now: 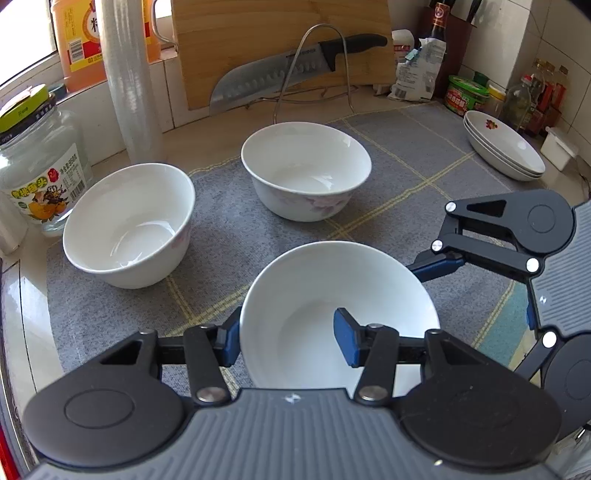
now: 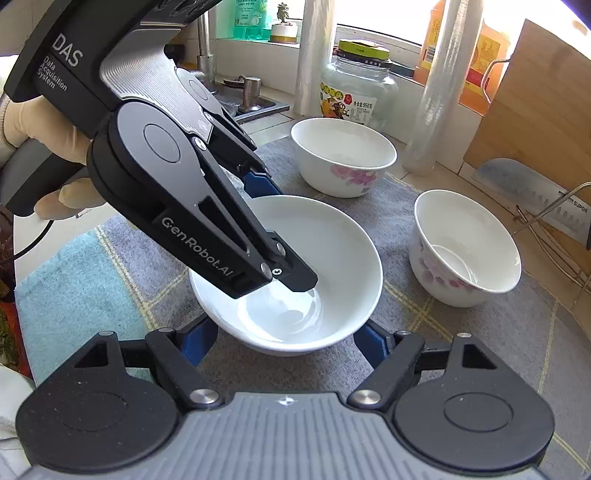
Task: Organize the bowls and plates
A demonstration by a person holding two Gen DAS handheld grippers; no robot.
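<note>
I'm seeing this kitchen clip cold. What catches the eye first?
Both grippers meet at one white bowl on the grey mat: the left gripper pinches its rim, the right gripper straddles its base. Two more bowls sit behind, and a big knife leans on the cutting board.

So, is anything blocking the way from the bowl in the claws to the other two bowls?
Nothing visible. Only bare grey mat lies between the near bowl, gripped at its rim by the left claw, and the left bowl or the far bowl.
</note>
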